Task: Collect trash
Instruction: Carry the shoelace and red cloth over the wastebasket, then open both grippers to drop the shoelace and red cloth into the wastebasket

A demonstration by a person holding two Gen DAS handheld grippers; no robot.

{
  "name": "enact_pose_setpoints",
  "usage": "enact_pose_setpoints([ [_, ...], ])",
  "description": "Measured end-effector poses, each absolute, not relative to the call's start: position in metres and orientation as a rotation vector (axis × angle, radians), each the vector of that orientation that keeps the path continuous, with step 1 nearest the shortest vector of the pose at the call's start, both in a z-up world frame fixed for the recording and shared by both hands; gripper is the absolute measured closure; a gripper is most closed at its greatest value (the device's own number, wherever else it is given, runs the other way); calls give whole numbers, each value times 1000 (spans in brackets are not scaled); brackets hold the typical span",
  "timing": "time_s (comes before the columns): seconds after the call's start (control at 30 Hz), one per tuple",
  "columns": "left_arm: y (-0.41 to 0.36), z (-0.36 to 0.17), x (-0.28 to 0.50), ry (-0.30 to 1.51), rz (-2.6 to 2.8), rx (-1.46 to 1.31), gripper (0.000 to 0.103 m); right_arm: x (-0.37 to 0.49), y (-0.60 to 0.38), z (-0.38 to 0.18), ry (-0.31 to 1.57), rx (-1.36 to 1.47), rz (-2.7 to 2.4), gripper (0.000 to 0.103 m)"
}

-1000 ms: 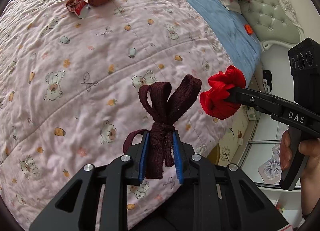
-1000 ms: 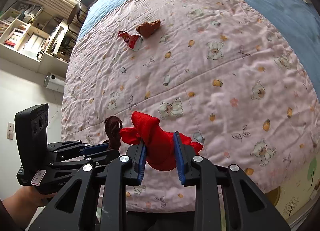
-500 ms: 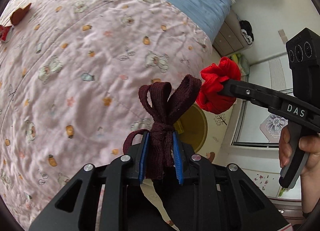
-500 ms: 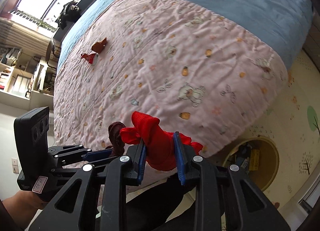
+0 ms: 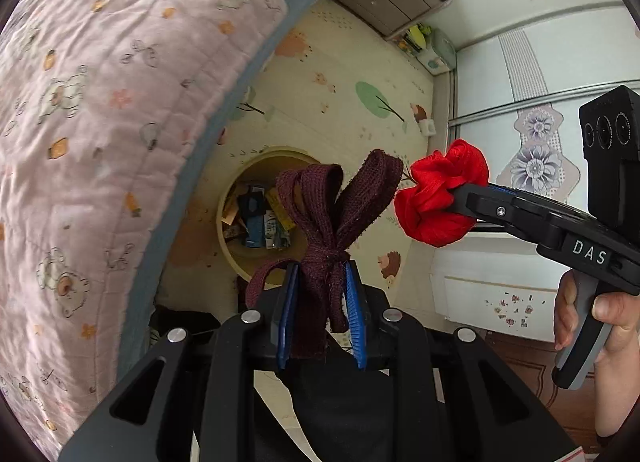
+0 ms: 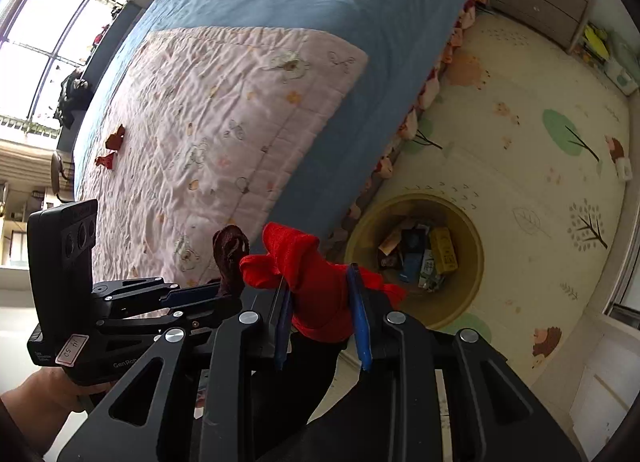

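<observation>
**Left wrist view: carrying trash toward the bin**

The left hand-held gripper [image 5: 322, 302] clamped a maroon ribbon bow [image 5: 336, 214], the yellow bin [image 5: 240, 262] just beyond.

Right wrist view: the right hand-held gripper [image 6: 322, 316] pinched red cloth [image 6: 312, 282]; next, likely release over the bin [image 6: 472, 262].
</observation>
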State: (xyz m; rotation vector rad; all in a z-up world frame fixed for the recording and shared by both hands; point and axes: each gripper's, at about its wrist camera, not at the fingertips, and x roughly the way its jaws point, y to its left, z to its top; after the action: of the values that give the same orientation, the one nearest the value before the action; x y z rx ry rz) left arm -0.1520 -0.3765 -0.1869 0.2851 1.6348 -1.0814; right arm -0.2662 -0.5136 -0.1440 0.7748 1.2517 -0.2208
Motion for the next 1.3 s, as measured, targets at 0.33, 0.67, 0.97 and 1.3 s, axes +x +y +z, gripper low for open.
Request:
enact_pose_setpoints([
  [0.33,-417,-212,-196,1690,-1097,365,79,-322,-542,-160,1246,860,-274,77],
  [0.67,-432,-225,-199,1714,-1084,407,79,-332,-559,-169,1248,887,-263,77],
  [0.97,-432,-230,-192,1720,-1005,428,27,-327,-564,-180,1273,918,-262,47],
  [1.3,-422,-235,-182,1763,-982,387,26,-318,-566,-180,1291,892,-269,48],
])
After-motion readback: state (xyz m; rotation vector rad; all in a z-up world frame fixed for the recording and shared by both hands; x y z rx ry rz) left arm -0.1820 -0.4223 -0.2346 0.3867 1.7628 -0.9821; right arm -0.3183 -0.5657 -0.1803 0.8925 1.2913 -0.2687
